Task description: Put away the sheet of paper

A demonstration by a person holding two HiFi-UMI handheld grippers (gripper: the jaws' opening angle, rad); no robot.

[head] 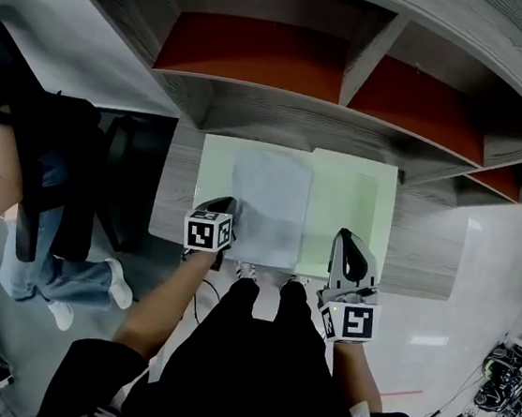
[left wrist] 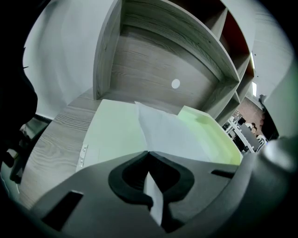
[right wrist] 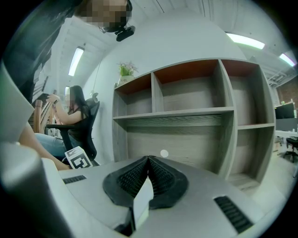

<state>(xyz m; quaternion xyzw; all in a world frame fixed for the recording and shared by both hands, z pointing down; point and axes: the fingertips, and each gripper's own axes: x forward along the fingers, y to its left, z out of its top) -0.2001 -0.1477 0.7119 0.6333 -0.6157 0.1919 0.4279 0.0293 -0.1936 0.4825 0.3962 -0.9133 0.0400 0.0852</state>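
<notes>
A white sheet of paper (head: 269, 204) (left wrist: 177, 135) lies on the left half of an open pale green folder (head: 348, 204) (left wrist: 111, 130) on the desk. My left gripper (head: 230, 210) (left wrist: 148, 152) is shut at the sheet's left edge, and that edge runs straight into its closed jaw tips, so it appears pinched there. My right gripper (head: 345, 237) (right wrist: 148, 158) is shut on nothing at the desk's front right, beside the folder. It is tilted up and faces the shelf compartments.
The grey wood desk (head: 174, 183) backs onto a shelf unit (head: 273, 110) with open compartments and red back panels. A person (head: 20, 173) sits by a black chair (head: 123, 177) to the left. The floor lies to the right.
</notes>
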